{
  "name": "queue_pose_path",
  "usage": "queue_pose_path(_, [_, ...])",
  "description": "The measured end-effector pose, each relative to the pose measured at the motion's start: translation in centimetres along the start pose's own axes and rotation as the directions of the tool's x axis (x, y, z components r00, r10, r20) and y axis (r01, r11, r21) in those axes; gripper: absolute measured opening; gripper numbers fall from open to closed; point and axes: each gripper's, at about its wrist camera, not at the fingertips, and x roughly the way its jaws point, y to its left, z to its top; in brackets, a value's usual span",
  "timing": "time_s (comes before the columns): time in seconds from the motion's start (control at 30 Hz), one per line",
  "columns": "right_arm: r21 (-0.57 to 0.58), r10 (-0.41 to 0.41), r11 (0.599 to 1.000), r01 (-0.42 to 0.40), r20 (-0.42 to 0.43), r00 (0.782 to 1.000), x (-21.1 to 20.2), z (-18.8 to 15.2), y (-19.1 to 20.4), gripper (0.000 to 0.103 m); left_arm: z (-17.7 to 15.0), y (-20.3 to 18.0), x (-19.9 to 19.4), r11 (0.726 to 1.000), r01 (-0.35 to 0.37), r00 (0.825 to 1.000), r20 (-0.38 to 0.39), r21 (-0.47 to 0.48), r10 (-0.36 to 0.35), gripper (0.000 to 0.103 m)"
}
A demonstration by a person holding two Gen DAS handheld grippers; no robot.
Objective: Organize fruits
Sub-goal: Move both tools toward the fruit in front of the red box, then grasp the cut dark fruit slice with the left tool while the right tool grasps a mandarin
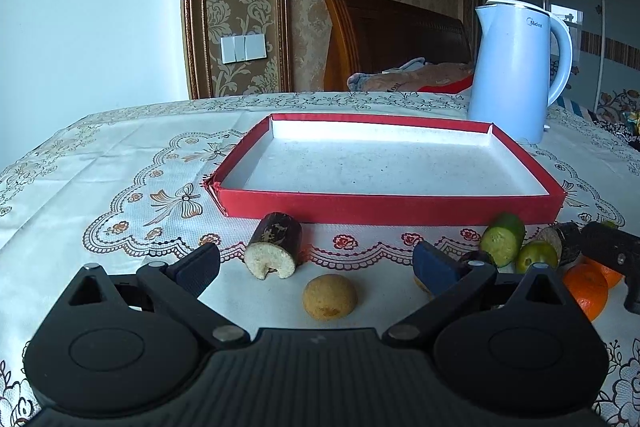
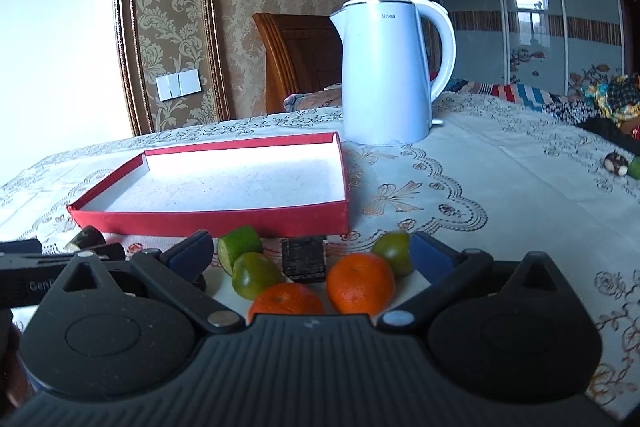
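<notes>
Fruits: dark-skinned cut cylinder [image 1: 274,245] and tan dome [image 1: 329,296] leftward; glossy green pieces [image 2: 256,274] and round oranges [image 2: 361,282] rightward, all beside the tray's near wall.
Tray [image 1: 384,206]: shallow red cardboard rectangle, white inside, on the lace-patterned tablecloth [image 1: 100,163].
Left gripper [image 1: 316,265]: spread wide, holding nothing.
Right gripper [image 2: 312,257]: spread wide, holding nothing.

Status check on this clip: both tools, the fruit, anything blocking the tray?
Left tool open, right tool open, both empty. Red tray empty; oranges and limes on cloth before it. Kettle behind tray, path clear.
</notes>
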Motion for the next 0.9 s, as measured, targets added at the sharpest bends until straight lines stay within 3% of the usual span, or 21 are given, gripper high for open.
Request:
queue_pose_path(0.27, [-0.040,0.016,0.999,-0.018,-0.043,0.999,-1.5,-0.9,-3.4,0.103,0.0,0.0,0.2,1.000,0.003,1.000,-0.020,0.006,-0.003,0.103])
queue_pose_path(0.47, [-0.073,0.058,0.995,-0.063,-0.065,0.996,-1.8,-1.2,-3.3,0.103,0.0,0.0,0.3,1.000,0.004,1.000,-0.026,0.005,-0.004,0.103])
queue_pose_path(0.57, [-0.122,0.089,0.988,-0.099,-0.089,0.992,-1.9,-1.4,-2.5,0.093,0.0,0.0,0.4,1.000,0.004,1.000,-0.029,0.005,-0.004,0.103])
queue_pose_path(0.67, [-0.159,0.137,0.975,-0.154,-0.110,0.984,-2.0,-1.5,-1.4,0.091,0.0,0.0,0.4,1.000,0.004,1.000,-0.029,0.005,-0.004,0.103])
queue_pose_path(0.8, [-0.188,0.209,0.953,-0.239,-0.167,0.964,-1.0,-1.5,0.5,0.076,0.0,0.0,0.4,1.000,0.004,1.000,-0.030,0.001,-0.004,0.103])
queue_pose_path(0.83, [-0.192,0.216,0.949,-0.249,-0.181,0.960,-0.7,-1.5,0.9,0.068,0.0,0.0,0.4,1.000,0.003,0.999,-0.031,0.000,-0.003,0.103])
queue_pose_path(0.9, [-0.198,0.205,0.950,-0.242,-0.191,0.960,0.0,-1.5,1.5,0.066,0.0,0.1,0.5,1.000,0.002,0.999,-0.035,-0.003,-0.002,0.103])
